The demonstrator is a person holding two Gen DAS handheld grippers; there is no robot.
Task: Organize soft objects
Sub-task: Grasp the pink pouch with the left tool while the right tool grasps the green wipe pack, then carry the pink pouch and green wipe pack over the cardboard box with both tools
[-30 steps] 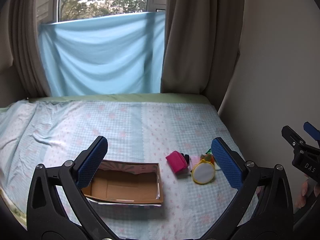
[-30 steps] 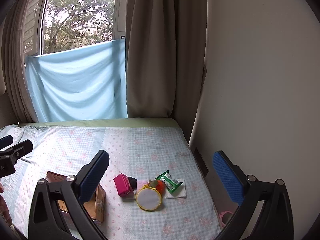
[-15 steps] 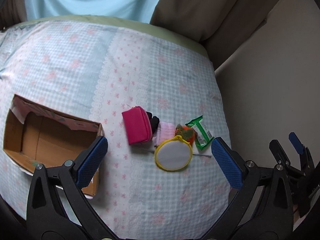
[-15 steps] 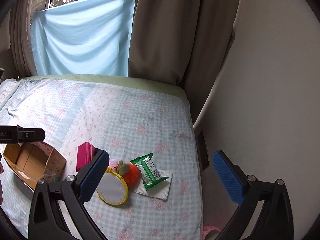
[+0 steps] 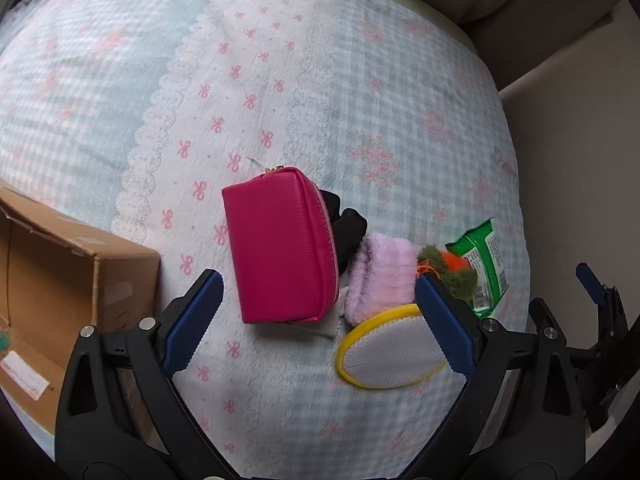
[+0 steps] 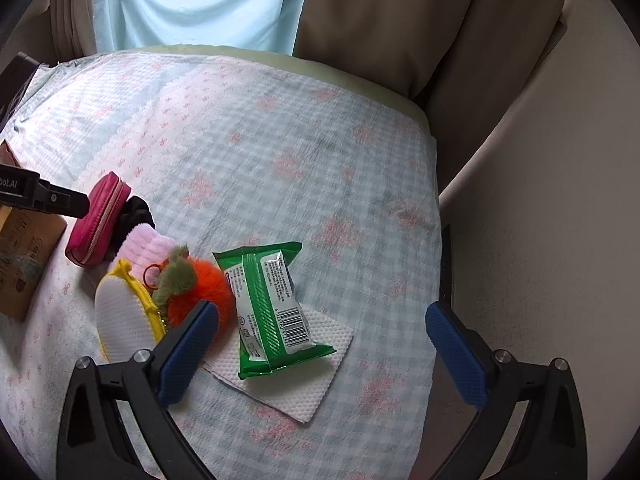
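A magenta zip pouch (image 5: 280, 248) lies on the bed beside a black soft item (image 5: 348, 222), a pink fuzzy piece (image 5: 380, 276), a yellow-rimmed mesh pouch (image 5: 388, 354), an orange-and-green fluffy keychain (image 6: 200, 286) and a green packet (image 6: 268, 308) resting on a white napkin (image 6: 316, 380). My left gripper (image 5: 316, 282) hovers over the magenta pouch. Its jaws are closing, the pouch lies between them and the pads are clear of it. My right gripper (image 6: 322, 310) stands wide open above the green packet, touching nothing.
An open cardboard box (image 5: 60, 280) sits at the left on the checked bedspread (image 5: 280, 80). The bed's right edge meets a beige wall (image 6: 540, 200), with curtains (image 6: 380, 12) behind. The right gripper (image 5: 600, 320) shows at the far right of the left wrist view.
Both grippers have dropped toward the bed and tipped downward, so the window left view and the objects grew large. The left jaws have narrowed slightly.
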